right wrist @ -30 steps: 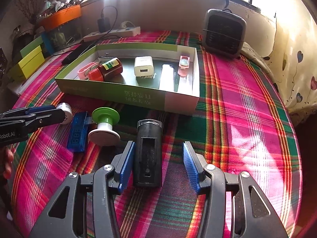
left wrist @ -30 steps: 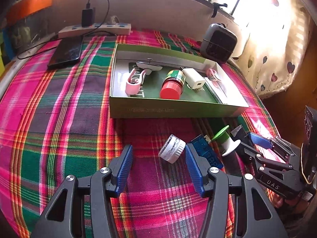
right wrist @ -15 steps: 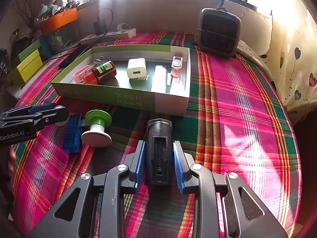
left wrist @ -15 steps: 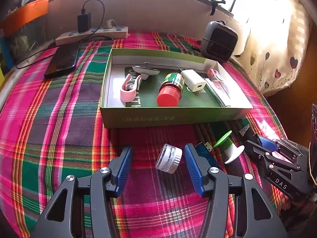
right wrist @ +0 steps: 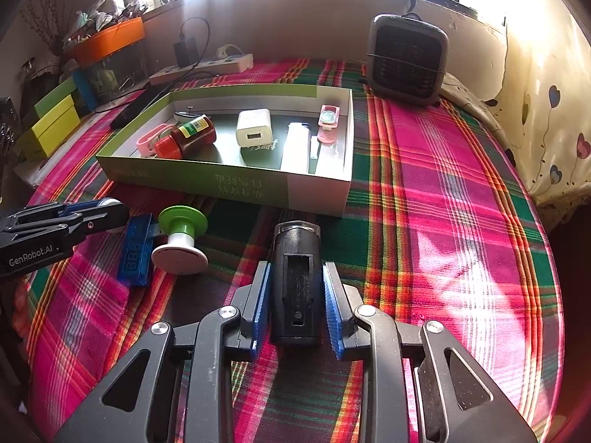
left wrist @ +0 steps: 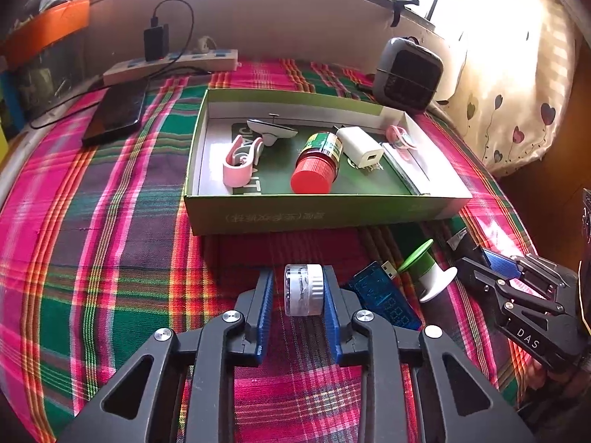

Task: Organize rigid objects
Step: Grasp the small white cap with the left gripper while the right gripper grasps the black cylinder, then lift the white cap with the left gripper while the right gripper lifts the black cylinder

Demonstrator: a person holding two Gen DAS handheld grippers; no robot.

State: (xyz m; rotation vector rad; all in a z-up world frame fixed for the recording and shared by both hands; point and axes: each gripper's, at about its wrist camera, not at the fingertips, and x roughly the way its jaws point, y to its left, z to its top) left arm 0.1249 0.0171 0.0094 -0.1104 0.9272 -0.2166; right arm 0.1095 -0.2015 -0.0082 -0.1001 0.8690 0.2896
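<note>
Left wrist view: left gripper (left wrist: 298,291) clamps the small white jar (left wrist: 304,289) at lower centre, right gripper (right wrist: 295,295) clamps the black device (right wrist: 296,282); lift both level, then clear the green box (left wrist: 325,214) wall.

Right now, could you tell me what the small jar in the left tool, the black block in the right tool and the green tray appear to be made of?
Small jar: probably clear plastic or glass, with a ribbed white plastic-looking cap. Black block: likely matte moulded plastic, judging by its recessed slot and dull surface. Green tray: looks like printed cardboard, with thin folded walls and white inner faces.
</note>
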